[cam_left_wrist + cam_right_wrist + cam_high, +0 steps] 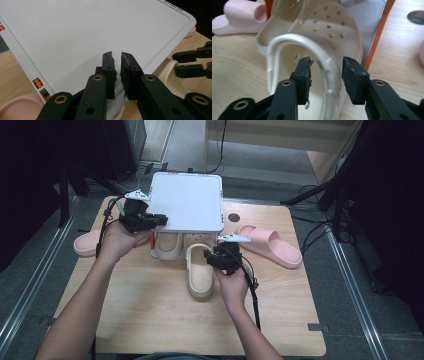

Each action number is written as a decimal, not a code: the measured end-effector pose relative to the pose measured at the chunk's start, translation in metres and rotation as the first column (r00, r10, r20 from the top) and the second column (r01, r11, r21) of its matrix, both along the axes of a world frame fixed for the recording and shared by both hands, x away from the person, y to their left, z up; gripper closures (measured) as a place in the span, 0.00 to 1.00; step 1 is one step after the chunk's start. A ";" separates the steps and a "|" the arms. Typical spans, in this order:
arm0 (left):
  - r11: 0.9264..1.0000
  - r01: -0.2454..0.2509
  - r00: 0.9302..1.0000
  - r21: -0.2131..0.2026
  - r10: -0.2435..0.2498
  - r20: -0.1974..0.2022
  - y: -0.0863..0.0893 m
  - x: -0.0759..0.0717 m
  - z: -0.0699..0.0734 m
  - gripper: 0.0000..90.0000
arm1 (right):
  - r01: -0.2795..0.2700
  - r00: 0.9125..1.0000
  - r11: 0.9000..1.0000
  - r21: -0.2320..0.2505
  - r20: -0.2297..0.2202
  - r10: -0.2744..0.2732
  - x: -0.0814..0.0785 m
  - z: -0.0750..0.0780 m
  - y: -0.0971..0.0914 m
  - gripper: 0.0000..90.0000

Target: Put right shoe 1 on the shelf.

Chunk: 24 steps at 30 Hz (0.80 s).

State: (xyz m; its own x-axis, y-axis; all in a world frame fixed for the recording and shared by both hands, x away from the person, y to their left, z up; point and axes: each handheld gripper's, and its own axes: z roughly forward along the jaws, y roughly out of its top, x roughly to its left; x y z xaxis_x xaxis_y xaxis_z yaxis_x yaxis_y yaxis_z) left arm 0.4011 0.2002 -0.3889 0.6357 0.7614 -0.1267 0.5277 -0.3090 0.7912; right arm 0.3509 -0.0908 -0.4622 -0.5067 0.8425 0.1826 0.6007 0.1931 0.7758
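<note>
Cream clog [199, 272] on the counter [150, 310], toe toward the small rack [187, 202], heel toward the person. Its mate [168, 245] already sits under the rack's white top, so one shoe appears stowed and this one is left to push in. Right claw [325, 75] straddles the clog's side wall and heel strap, jaws apart, pads not pressing: open. Left claw [118, 75] nearly closed on the edge of the rack's white top, apparently steadying it. Two pink slippers, one left [92, 242] and one right [272, 245] of the rack, remain on the counter. No brand, label or readable writing visible.
</note>
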 end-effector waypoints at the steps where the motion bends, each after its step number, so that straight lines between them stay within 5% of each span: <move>1: 1.000 0.000 1.000 0.000 0.000 0.000 0.000 0.000 0.000 0.90 | -0.006 1.000 1.000 0.000 0.000 0.006 -0.003 0.003 -0.001 0.64; 5: 1.000 0.000 1.000 0.001 0.000 0.001 0.000 0.000 0.000 0.90 | -0.041 0.999 0.999 0.000 0.023 0.041 -0.022 0.016 -0.011 0.65; 8: 1.000 -0.002 1.000 0.001 0.002 0.000 0.000 0.000 0.000 0.90 | -0.094 0.995 0.996 0.000 0.019 0.094 -0.039 0.018 -0.017 0.77; 13: 1.000 -0.006 1.000 0.003 0.006 0.000 0.000 -0.001 0.000 0.90 | -0.170 0.985 0.985 -0.012 -0.011 0.169 -0.066 0.005 -0.017 0.92; 16: 1.000 -0.005 1.000 0.004 0.005 0.001 -0.001 -0.001 0.000 0.90 | -0.188 0.982 0.982 0.020 -0.007 0.188 -0.083 -0.004 -0.020 0.98; 20: 1.000 -0.002 1.000 0.002 0.002 0.000 0.000 -0.001 0.000 0.91 | -0.203 0.978 0.977 0.058 -0.024 0.205 -0.096 -0.013 -0.023 1.00; 24: 1.000 0.001 1.000 0.001 -0.001 0.000 0.000 0.000 0.000 0.91 | -0.225 0.971 0.973 0.045 -0.066 0.228 -0.104 -0.024 -0.021 1.00</move>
State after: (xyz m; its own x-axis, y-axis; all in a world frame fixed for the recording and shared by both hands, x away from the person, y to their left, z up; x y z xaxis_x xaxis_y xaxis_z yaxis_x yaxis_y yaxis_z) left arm 0.4008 0.2003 -0.3889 0.6367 0.7607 -0.1261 0.5275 -0.3104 0.7908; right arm 0.2464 -0.1117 -0.4861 -0.6687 0.6991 0.2531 0.5974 0.3026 0.7426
